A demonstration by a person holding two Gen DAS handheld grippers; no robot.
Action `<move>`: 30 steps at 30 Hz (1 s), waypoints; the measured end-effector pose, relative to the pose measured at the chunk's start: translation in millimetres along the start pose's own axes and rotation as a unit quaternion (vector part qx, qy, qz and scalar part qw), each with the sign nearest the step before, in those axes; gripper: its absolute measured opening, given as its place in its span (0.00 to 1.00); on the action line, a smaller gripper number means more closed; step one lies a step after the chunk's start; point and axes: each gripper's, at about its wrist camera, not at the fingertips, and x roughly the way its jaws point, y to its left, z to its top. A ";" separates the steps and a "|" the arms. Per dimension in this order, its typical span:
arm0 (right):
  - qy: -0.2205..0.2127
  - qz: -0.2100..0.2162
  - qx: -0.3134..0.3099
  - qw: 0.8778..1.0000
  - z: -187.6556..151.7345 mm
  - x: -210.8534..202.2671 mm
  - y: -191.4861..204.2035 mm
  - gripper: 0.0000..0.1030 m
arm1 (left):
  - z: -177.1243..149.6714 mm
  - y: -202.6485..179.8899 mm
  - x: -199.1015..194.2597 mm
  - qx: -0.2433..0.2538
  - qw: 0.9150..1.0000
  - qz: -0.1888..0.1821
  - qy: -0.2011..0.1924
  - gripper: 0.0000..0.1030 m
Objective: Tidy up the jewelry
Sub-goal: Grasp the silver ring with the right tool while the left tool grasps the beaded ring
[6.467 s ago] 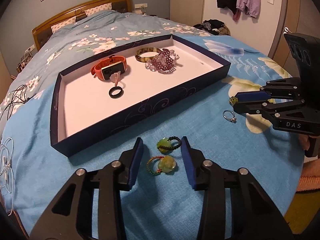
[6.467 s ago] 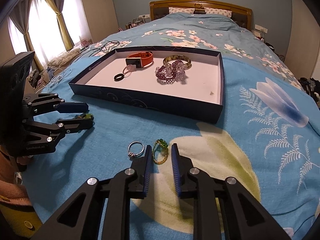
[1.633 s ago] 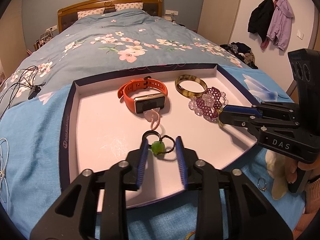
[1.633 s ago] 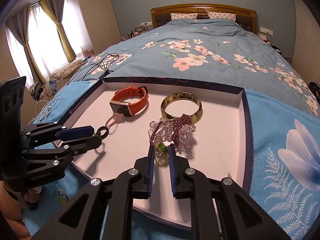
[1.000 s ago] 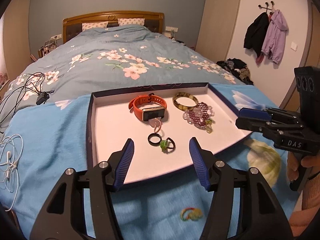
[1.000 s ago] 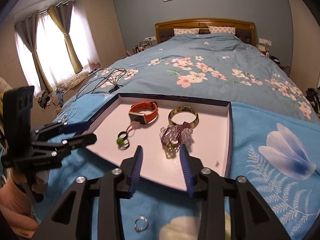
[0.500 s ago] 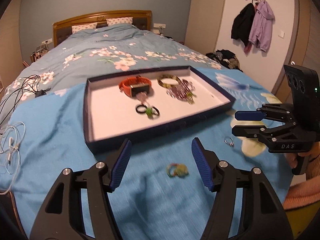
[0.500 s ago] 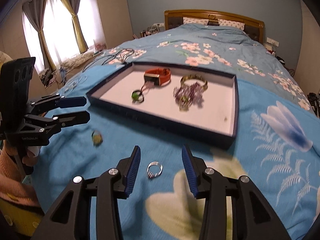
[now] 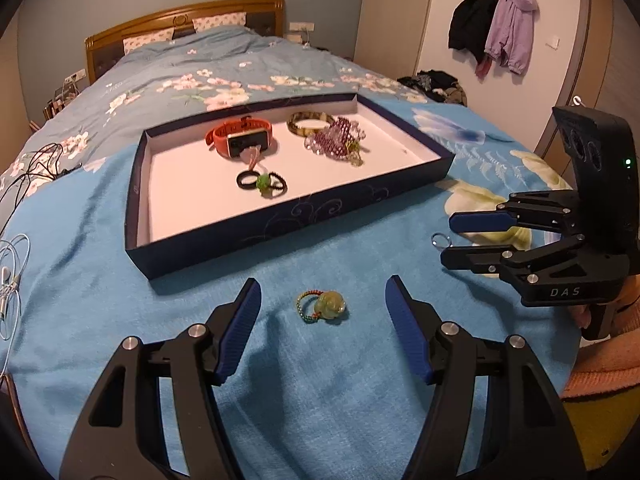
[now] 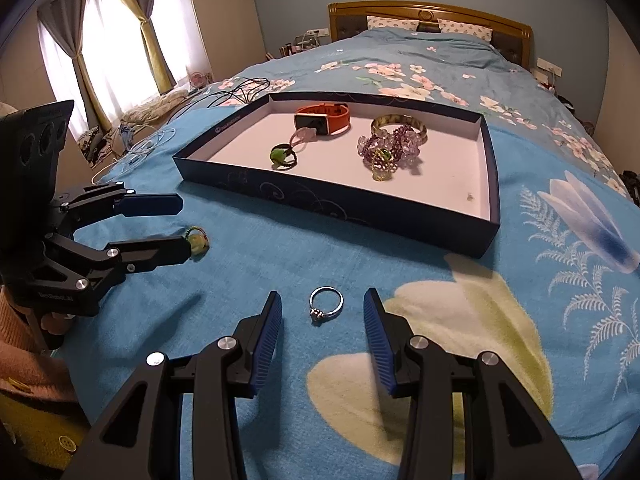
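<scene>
Rings are left outside the jewelry box, each lying flat on the bed: the silver ring centred ahead of the wide-open, empty right claw, the braided jade ring likewise framed by the open, empty left claw.

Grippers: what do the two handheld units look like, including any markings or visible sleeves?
Both the left gripper and right gripper are black linkage frames with silver pivot pins and ribbed blue finger pads. The right body reads "DAS" with a green light. Peach-pink sleeves show behind both.
</scene>
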 end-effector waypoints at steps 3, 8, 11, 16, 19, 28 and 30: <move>0.000 -0.001 -0.001 1.000 -0.4 -0.2 0.9 0.39 | 0.3 0.5 4.6 -0.003 1.000 -0.003 0.009 0.58; 0.003 -0.005 -0.006 1.000 1.0 0.9 3.6 0.40 | 1.0 1.8 13.2 -0.011 1.000 -0.006 0.027 0.55; 0.004 -0.010 -0.009 1.000 1.1 1.5 5.4 0.40 | 1.3 1.0 16.3 -0.012 0.999 -0.009 0.031 0.51; 0.005 -0.017 -0.012 1.000 1.8 3.0 7.1 0.38 | 1.6 1.5 18.6 -0.019 0.999 -0.008 0.033 0.45; 0.004 -0.021 -0.011 1.000 1.7 2.9 6.8 0.36 | 1.5 1.0 18.9 -0.020 0.999 -0.002 0.033 0.38; 0.005 -0.031 -0.021 0.999 0.4 2.7 11.1 0.22 | 0.1 1.0 18.2 -0.022 0.999 -0.003 0.032 0.25; 0.004 -0.031 -0.019 0.999 0.6 2.6 9.9 0.16 | -0.3 0.8 17.9 -0.024 0.999 -0.003 0.032 0.24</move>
